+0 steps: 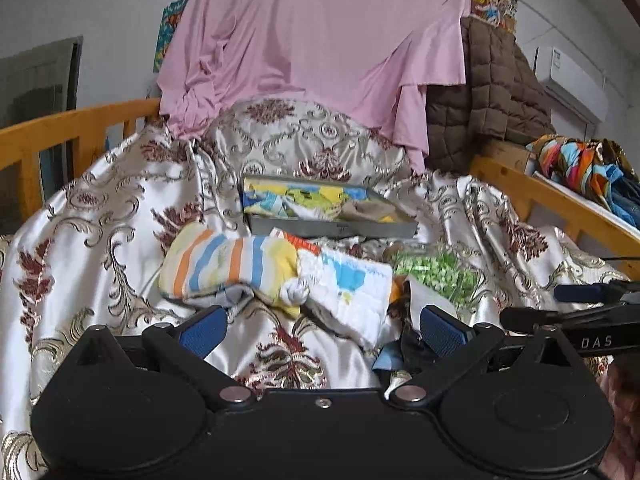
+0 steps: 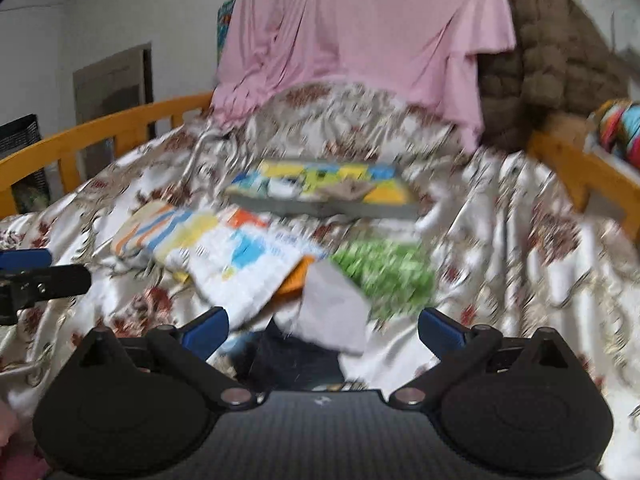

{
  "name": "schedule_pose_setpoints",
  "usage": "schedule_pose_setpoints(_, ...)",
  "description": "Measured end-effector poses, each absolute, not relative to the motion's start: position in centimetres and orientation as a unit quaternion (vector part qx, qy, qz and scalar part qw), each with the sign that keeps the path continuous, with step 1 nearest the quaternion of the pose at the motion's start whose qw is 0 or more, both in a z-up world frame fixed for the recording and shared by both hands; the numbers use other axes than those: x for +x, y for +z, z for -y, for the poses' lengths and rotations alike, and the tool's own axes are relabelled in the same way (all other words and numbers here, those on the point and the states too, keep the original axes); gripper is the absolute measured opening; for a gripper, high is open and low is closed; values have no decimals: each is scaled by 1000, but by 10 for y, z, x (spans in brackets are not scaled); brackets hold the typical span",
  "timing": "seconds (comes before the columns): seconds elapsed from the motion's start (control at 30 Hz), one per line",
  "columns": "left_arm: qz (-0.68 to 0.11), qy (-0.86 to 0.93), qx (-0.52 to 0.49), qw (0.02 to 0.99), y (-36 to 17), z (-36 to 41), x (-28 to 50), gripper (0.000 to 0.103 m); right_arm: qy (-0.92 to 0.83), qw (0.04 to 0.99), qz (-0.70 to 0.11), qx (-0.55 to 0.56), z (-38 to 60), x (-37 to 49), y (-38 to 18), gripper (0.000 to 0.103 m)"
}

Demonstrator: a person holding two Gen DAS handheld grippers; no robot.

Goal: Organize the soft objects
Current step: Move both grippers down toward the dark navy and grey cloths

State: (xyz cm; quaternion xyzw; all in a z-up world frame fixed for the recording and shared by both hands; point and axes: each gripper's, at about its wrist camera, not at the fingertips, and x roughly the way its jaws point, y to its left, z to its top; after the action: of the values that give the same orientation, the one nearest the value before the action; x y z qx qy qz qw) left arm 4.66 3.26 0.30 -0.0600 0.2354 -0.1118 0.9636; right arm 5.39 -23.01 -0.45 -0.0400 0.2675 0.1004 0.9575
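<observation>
Both claws spread, empty. Striped sock (image 1: 224, 268) lies ahead-left of left claw (image 1: 322, 330), long axis crosswise; grey cloth (image 2: 334, 312) sits directly ahead of right claw (image 2: 322, 330), nearer.

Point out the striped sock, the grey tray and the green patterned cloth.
striped sock (image 1: 224, 264), left wrist view, on its striped middle.
grey tray (image 1: 332, 229), left wrist view, on its front wall.
green patterned cloth (image 1: 436, 274), left wrist view, on its centre.

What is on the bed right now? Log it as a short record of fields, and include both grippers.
surface: patterned satin bedspread
tray: grey tray, cloths inside
loose pile: striped cloth, white printed cloth, green patterned item
backdrop: pink sheet, brown quilted blanket
left gripper: open, empty
right gripper: open, empty
right view: blurred
</observation>
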Motion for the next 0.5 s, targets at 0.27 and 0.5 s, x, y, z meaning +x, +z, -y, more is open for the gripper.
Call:
schedule_pose_setpoints(0.27, -288, -118, -56, 949, -9, -27, 59, 102, 122, 944, -305, -35, 228, 60, -15, 103)
schedule_pose_setpoints(0.5, -335, -115, -63, 933, -20, -27, 72, 102, 117, 933, -340, -9, 235, 70, -23, 103)
